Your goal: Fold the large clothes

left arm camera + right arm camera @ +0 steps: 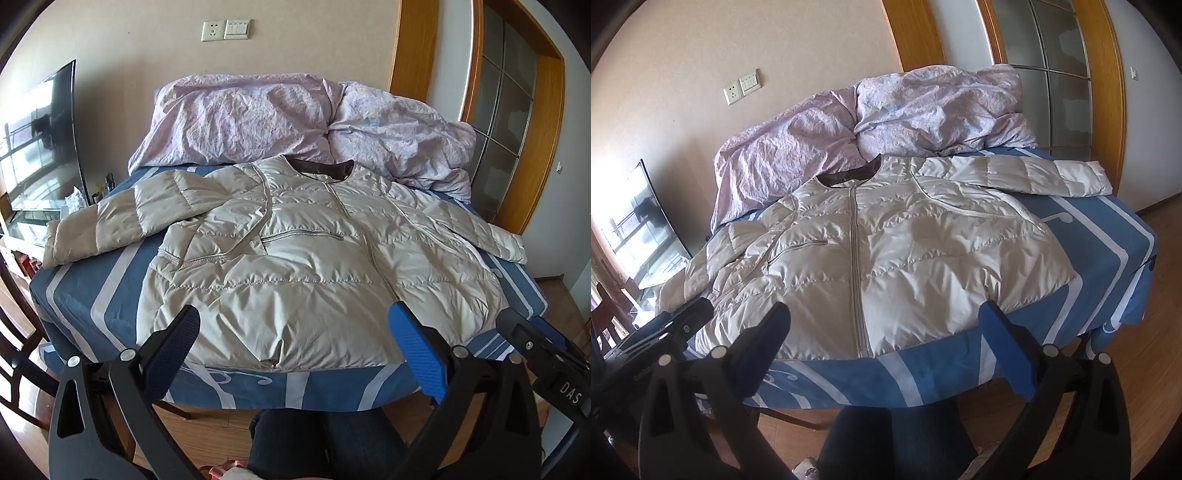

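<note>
A beige quilted down jacket (295, 258) lies front up and zipped on the blue striped bed (122, 266), collar toward the far wall, both sleeves spread outward. It also shows in the right wrist view (879, 254). My left gripper (295, 325) is open and empty, hovering just short of the jacket's hem. My right gripper (886, 321) is open and empty, also above the hem at the bed's near edge. The right gripper's body shows at the right edge of the left wrist view (546, 354).
A crumpled pink duvet (295, 122) is piled at the far end of the bed. A TV (40, 144) stands at the left. A wooden sliding door (517, 110) is at the right. My knees (325, 443) and wood floor lie below.
</note>
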